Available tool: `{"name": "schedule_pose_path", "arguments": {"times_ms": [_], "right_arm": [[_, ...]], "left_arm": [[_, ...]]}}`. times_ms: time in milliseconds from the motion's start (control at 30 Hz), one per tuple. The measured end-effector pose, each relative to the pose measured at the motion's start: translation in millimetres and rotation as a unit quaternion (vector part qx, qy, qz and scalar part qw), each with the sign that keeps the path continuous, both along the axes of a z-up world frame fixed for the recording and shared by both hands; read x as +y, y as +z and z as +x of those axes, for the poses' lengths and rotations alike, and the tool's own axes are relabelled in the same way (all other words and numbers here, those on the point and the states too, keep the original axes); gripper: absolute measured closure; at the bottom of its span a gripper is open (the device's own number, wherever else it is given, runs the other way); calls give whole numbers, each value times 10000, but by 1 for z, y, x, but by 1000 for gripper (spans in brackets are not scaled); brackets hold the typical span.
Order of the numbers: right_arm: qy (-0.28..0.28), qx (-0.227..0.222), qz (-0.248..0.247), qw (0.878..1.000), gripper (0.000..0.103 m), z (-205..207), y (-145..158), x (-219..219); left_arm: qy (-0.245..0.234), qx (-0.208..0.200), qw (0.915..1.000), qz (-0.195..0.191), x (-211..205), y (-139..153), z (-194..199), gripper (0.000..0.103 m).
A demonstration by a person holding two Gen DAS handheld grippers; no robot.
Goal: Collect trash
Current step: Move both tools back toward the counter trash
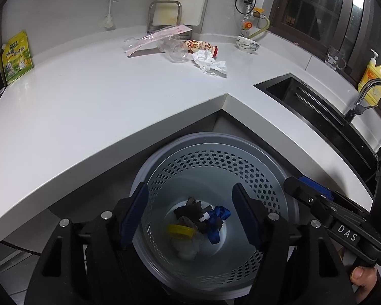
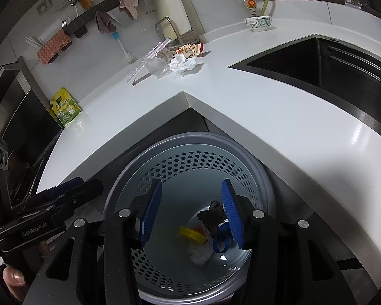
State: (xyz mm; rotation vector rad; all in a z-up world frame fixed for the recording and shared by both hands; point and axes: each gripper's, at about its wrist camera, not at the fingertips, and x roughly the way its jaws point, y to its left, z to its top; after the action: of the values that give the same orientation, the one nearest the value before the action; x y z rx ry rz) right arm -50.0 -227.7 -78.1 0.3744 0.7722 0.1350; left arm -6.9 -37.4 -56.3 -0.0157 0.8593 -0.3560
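Both hand-held grippers, left point(image 1: 190, 213) ("GenRobot.AI") and right point(image 2: 190, 212) ("DAS"), wide, empty.

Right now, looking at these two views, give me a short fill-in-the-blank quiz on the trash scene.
1. Both grippers, left gripper and right gripper, hang over the perforated ____.
2. The crumpled tissue lies on the ____.
3. The clear plastic cup lies on its ____.
4. Both grippers are ____.

Missing words: bin; countertop; side; open
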Motion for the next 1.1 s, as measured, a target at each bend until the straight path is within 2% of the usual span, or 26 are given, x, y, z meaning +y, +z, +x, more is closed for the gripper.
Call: {"name": "schedule_pose_path", "arguments": {"times_ms": [167,400,600,833,1000,1100], "right_arm": [[-19,-16,-22,10000,52,0,2,-1],[-28,81,-67,9999,52,8,-2,-4],[-3,110,-46,9999,52,26,-2,-9],[157,-148,-284,9994,46,70,19,-10],[325,-282,-488,9979,45,112,33,-10],[435,-366,-651,9963,41,139,42,-9]], "left_arm": [[21,1,10000,-51,2,1,4,30],[117,-56,9999,-50,5,6,14,29],[328,-244,9992,-11,13,15,32,25],[569,-402,9976,37,19,27,72,18],[784,-601,9951,76,24,43,110,13],[917,-642,9936,124,25,51,138,12]]}}
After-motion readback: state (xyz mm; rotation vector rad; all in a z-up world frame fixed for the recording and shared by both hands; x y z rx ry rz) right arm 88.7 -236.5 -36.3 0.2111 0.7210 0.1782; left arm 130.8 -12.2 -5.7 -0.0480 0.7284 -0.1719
